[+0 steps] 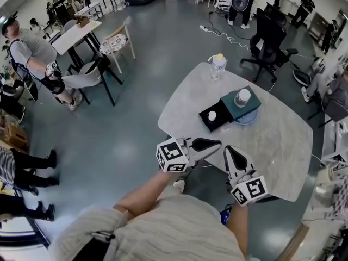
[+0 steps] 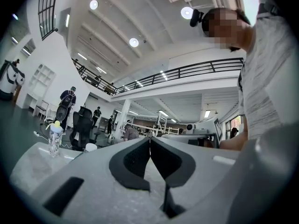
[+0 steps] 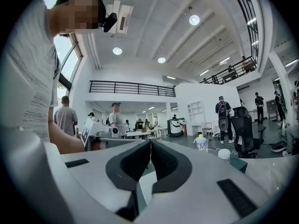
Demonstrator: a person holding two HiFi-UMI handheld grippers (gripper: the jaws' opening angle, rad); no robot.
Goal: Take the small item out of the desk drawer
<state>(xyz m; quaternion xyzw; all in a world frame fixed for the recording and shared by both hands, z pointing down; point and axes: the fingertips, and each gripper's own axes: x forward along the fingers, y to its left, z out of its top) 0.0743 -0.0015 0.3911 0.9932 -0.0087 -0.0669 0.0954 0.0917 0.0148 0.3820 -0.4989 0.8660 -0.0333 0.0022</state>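
Closed tight on nothing, the left hand-held gripper (image 1: 218,143) and the right hand-held gripper (image 1: 230,150) are held over the near edge of the surface (image 1: 283,145). Farther on, the small white item (image 1: 212,115) is seen lying in the black drawer (image 1: 222,122), which is pulled out of a teal box (image 1: 232,109) with a white-capped jar (image 1: 242,97) set on top; a bottle (image 1: 218,67) is stood beyond.

No legible words, numbers or brand names anywhere. Only black-and-white square code patterns, on the white plastic cube (image 1: 173,155) of the left gripper (image 1: 218,143) and the twin cube (image 1: 249,190) of the right gripper (image 1: 231,149). Perhaps printing on the clear yellow-capped bottle (image 1: 218,68), too small to read.
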